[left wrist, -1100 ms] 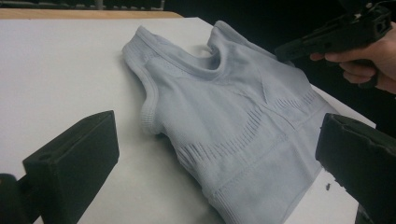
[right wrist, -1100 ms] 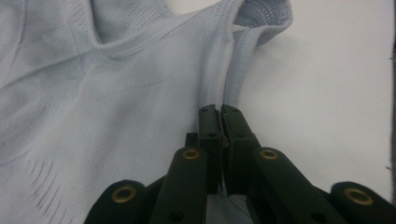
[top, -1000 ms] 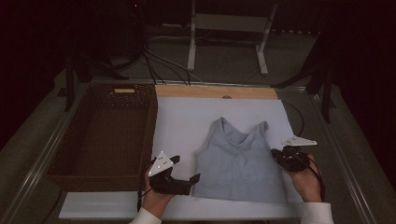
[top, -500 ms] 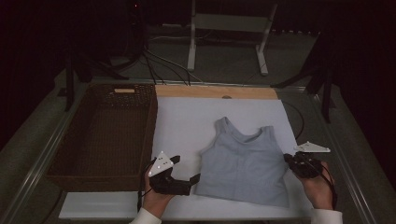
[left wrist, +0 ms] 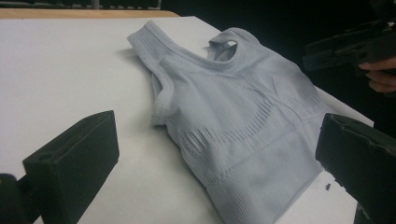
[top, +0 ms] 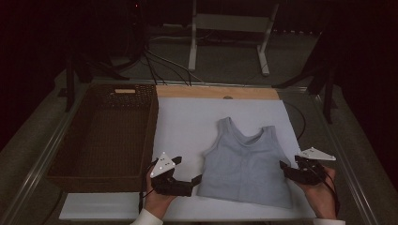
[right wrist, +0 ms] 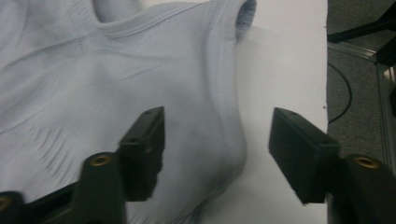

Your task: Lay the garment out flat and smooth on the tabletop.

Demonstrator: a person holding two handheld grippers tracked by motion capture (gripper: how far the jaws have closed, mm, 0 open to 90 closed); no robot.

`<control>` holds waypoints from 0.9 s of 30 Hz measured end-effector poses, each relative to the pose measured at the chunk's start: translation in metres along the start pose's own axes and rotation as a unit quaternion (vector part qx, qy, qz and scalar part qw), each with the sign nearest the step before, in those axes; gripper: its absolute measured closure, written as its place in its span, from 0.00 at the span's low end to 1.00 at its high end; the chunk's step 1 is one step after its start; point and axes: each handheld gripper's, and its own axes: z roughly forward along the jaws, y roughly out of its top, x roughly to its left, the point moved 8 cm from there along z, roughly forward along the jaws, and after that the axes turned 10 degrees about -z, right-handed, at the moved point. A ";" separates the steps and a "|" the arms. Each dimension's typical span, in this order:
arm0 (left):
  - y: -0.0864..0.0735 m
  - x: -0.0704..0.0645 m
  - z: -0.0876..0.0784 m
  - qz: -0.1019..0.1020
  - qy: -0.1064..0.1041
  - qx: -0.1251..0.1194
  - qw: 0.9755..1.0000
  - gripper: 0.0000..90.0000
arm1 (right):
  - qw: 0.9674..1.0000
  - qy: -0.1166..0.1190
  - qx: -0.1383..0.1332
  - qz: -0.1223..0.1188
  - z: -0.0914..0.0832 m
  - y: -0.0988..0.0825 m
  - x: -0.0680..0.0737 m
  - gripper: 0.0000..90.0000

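Observation:
A pale grey sleeveless top [top: 246,161] lies flat on the white sheet [top: 187,126], neck toward the far side. My left gripper [top: 195,180] rests on the sheet just left of the top's lower left corner. In the left gripper view it [left wrist: 219,154] is open, with the top [left wrist: 233,112] ahead of the jaws and untouched. My right gripper [top: 285,168] sits at the top's right side edge. Its jaws have just been opening: in the right gripper view it [right wrist: 217,140] stands open over the side seam [right wrist: 229,116], pads clear of the cloth.
A dark wicker basket [top: 151,136] stands along the sheet's left edge. A wooden strip [top: 216,92] borders the sheet's far edge. A metal rail [top: 349,164] and a cable [top: 300,123] run by the right gripper. A stand [top: 225,23] is behind the table.
The right gripper drew the top's right side outward to the right, spreading the bunched cloth flat, then opened and let it go. The left gripper stayed put.

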 end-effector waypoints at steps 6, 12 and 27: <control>0.001 0.000 0.000 0.002 0.000 -0.002 1.000 0.01 | 1.000 0.014 -0.001 0.016 -0.004 -0.009 0.009 0.31; 0.000 -0.002 0.002 0.005 0.001 0.002 1.000 0.01 | 0.999 0.027 0.014 0.016 0.000 -0.021 0.017 0.34; -0.002 -0.006 0.020 0.016 0.026 0.036 0.999 0.18 | 0.999 0.029 0.019 0.014 0.003 -0.025 0.020 0.77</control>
